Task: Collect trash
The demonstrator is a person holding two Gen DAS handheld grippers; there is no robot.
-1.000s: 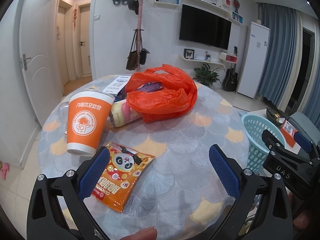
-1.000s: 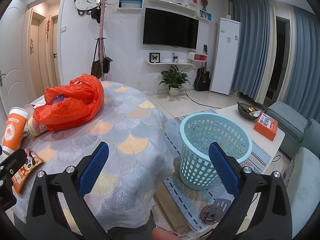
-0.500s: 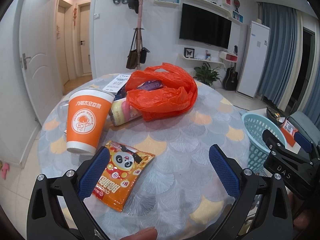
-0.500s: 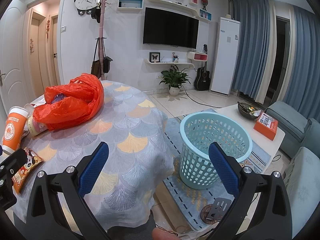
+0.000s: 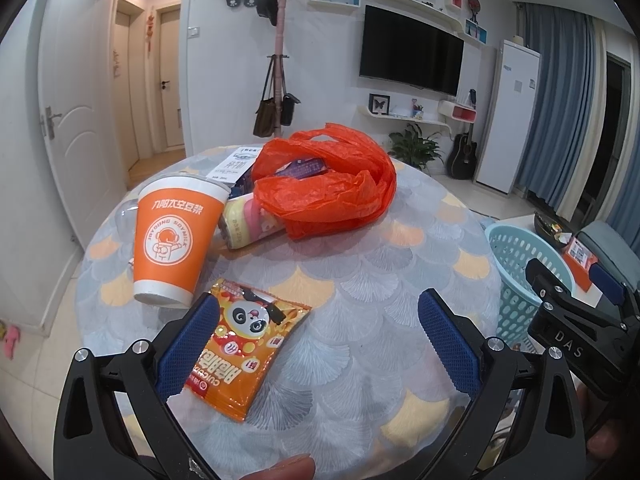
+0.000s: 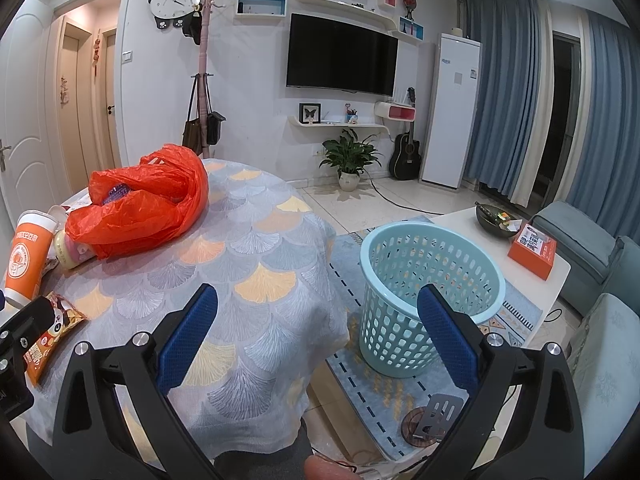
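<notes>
On the round table [image 5: 360, 280] lie an orange snack packet with a panda [image 5: 244, 344], an upright orange paper cup [image 5: 172, 240], a pastel roll on its side [image 5: 248, 224] and a crumpled orange plastic bag [image 5: 328, 184] with a purple item inside. My left gripper [image 5: 316, 332] hovers open above the table's near edge, its left finger over the packet's left edge. My right gripper [image 6: 316, 332] is open over the table's right edge, with the light blue laundry-style basket [image 6: 428, 276] on the floor ahead to the right. The cup [image 6: 28, 256], bag [image 6: 140, 200] and packet [image 6: 48, 340] show at the left of the right wrist view.
A paper slip [image 5: 236, 162] lies behind the bag. The basket [image 5: 516, 264] stands right of the table on a rug. A white low table [image 6: 500, 248] holds an orange box [image 6: 532, 248] and a dark bowl [image 6: 494, 218]. Sofa cushions [image 6: 600, 320] sit at far right.
The left wrist view has shifted very slightly; the cup and packet sit marginally higher and nearer. The right wrist view is nearly unchanged. Both grippers stay open.
</notes>
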